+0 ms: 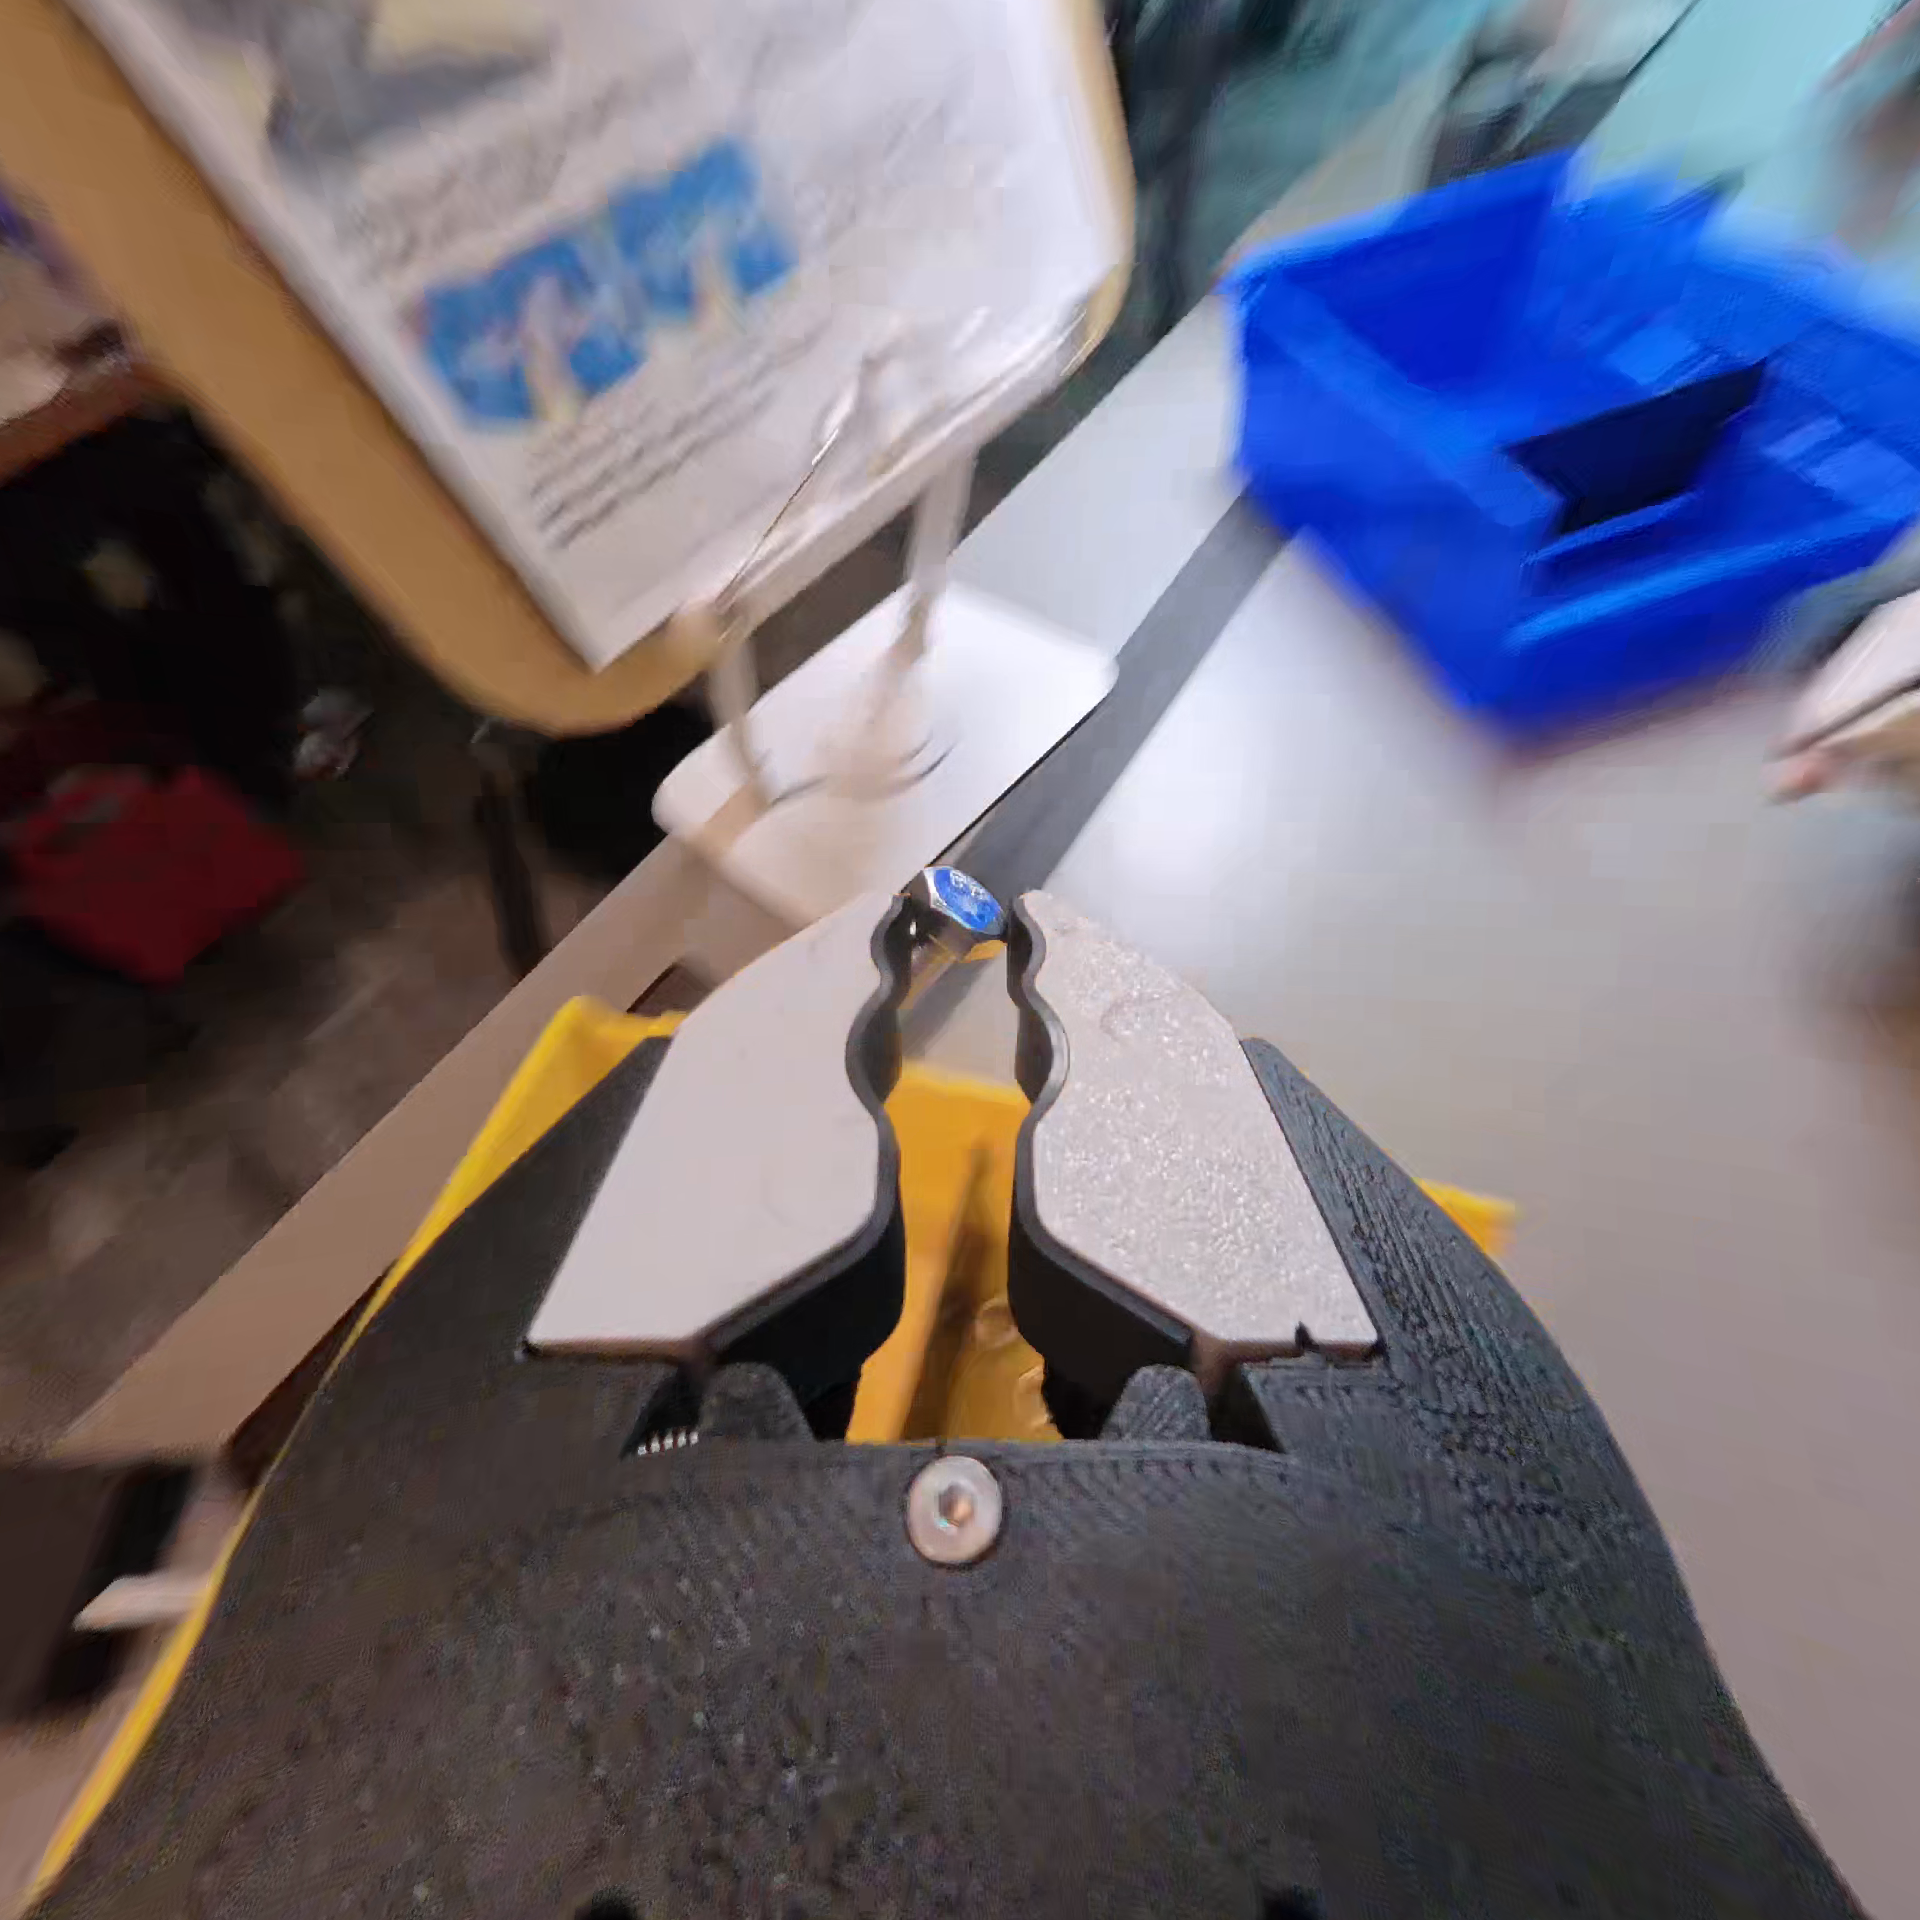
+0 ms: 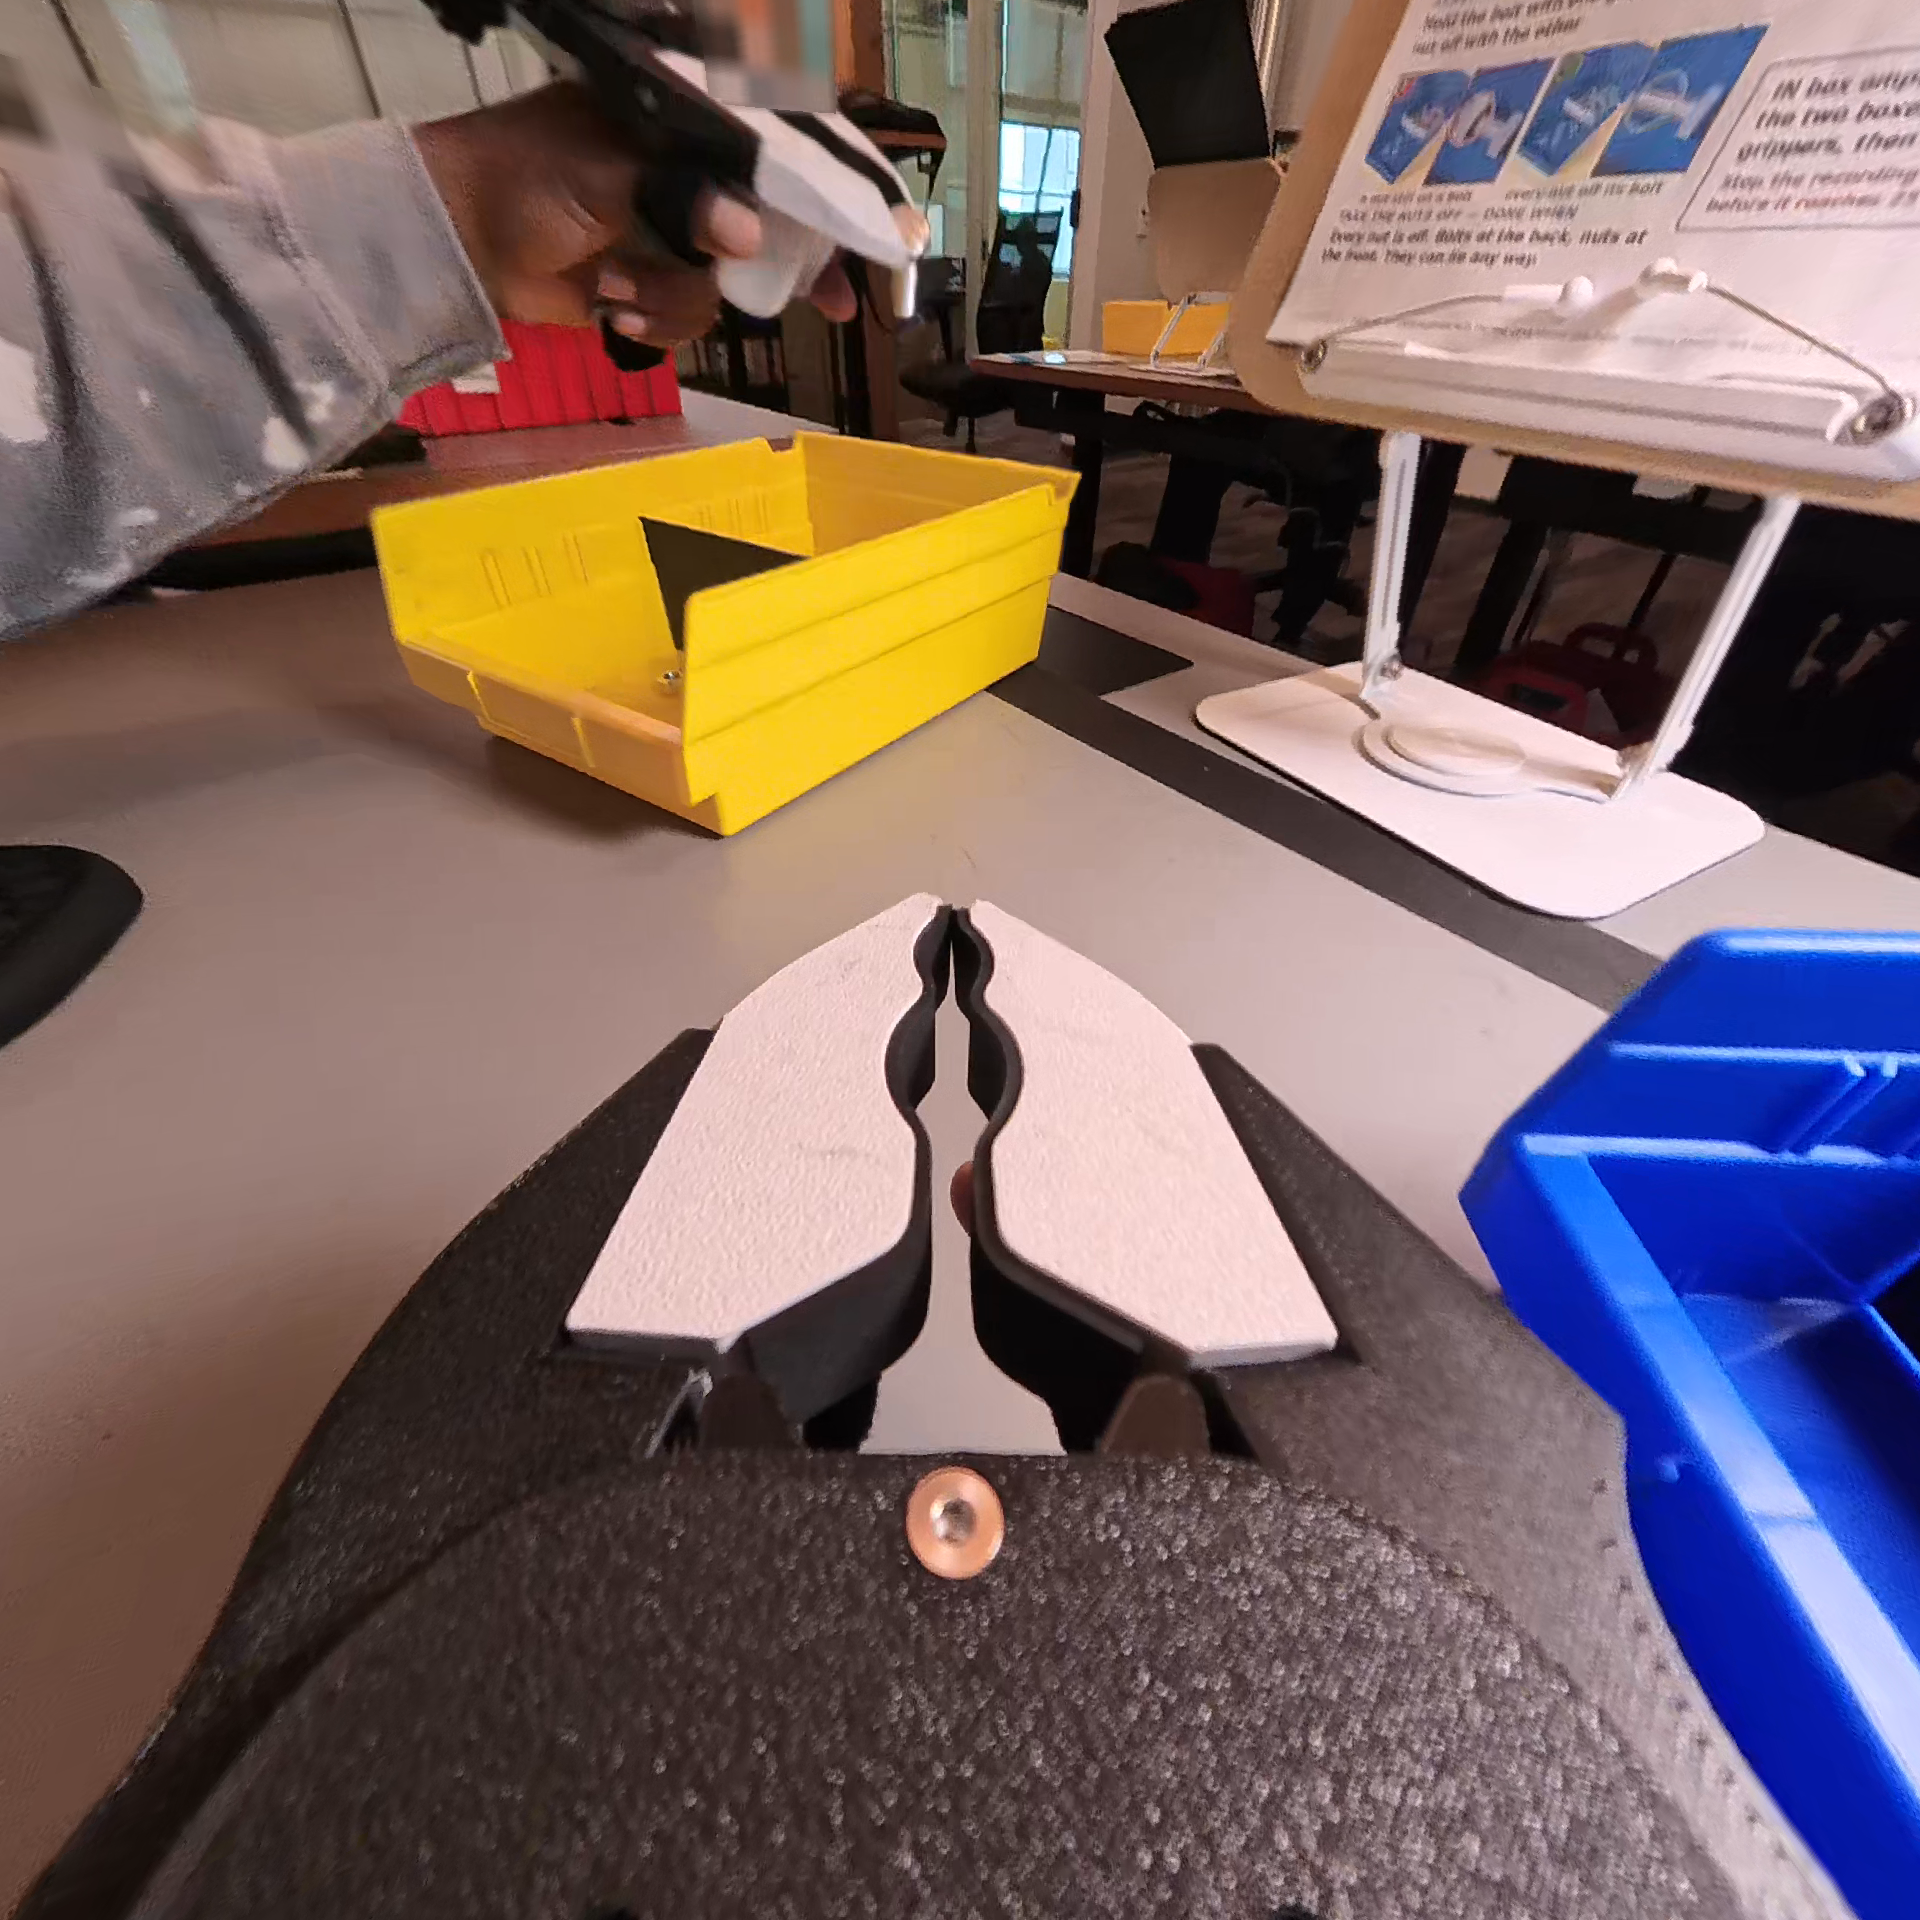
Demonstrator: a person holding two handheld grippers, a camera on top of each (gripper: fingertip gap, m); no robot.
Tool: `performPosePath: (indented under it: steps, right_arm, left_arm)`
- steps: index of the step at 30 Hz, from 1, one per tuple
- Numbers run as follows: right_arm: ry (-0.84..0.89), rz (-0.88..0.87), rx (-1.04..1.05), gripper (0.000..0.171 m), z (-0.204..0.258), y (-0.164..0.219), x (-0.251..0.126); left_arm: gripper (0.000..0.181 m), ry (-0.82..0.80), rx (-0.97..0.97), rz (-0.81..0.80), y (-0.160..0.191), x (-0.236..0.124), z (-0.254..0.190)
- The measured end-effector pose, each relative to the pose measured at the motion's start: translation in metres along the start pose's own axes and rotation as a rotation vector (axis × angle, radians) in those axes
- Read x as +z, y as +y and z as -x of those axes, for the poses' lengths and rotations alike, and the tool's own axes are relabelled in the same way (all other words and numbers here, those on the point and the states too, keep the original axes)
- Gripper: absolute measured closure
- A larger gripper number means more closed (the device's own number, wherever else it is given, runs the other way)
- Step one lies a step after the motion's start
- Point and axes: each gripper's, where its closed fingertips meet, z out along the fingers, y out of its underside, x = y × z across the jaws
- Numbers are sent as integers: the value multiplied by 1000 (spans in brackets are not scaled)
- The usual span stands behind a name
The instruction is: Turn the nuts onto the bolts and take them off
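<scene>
Pinching a bolt (image 1: 961, 914) at the very tips of the left gripper (image 1: 958, 935), hex head up between the fingers, shank hanging below, raised above the yellow bin (image 2: 873, 634). Seen from the right wrist view as held high over that bin's back left corner by a hand (image 2: 561, 208). Resting low over the grey table (image 2: 312, 935) in front of the yellow bin: right gripper (image 2: 952, 920), tips pressed together on nothing. Blue bin (image 2: 1714, 1247) just right of it. Instruction stand (image 2: 1507, 790) well right of the yellow bin.
</scene>
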Motion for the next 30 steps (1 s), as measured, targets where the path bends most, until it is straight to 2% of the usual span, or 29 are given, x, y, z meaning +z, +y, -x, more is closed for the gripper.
performPosePath:
  steps: [2,4,7,11,14,16,19,23,26,30]
  right_arm:
    - [-9,-26,-26,171,7,-13,2]
    - [-35,-76,-58,170,17,-38,6]
    - [-118,-150,-112,169,42,-89,7]
    - [-284,-138,55,152,75,-149,6]
    - [-258,-171,111,147,82,-179,6]
    - [-216,-161,117,144,84,-182,11]
    - [-190,-111,152,140,85,-171,22]
    - [-220,-47,189,143,86,-152,33]
    - [-232,-12,202,153,85,-141,37]
    - [-243,17,192,153,79,-129,39]
  left_arm:
    - [163,131,-18,-175,-30,-16,-55]
    - [163,275,-14,-283,-47,-28,-111]
    - [163,339,67,-378,-60,-37,-170]
    - [163,119,292,-462,-84,-40,-205]
    - [163,-103,482,-460,-97,-40,-214]
    - [164,-218,601,-451,-99,-41,-219]
    - [164,-308,677,-446,-93,-37,-223]
    - [163,-344,751,-419,-80,-24,-226]
    - [164,-390,814,-365,-72,-13,-223]
    - [164,-394,854,-349,-64,-5,-223]
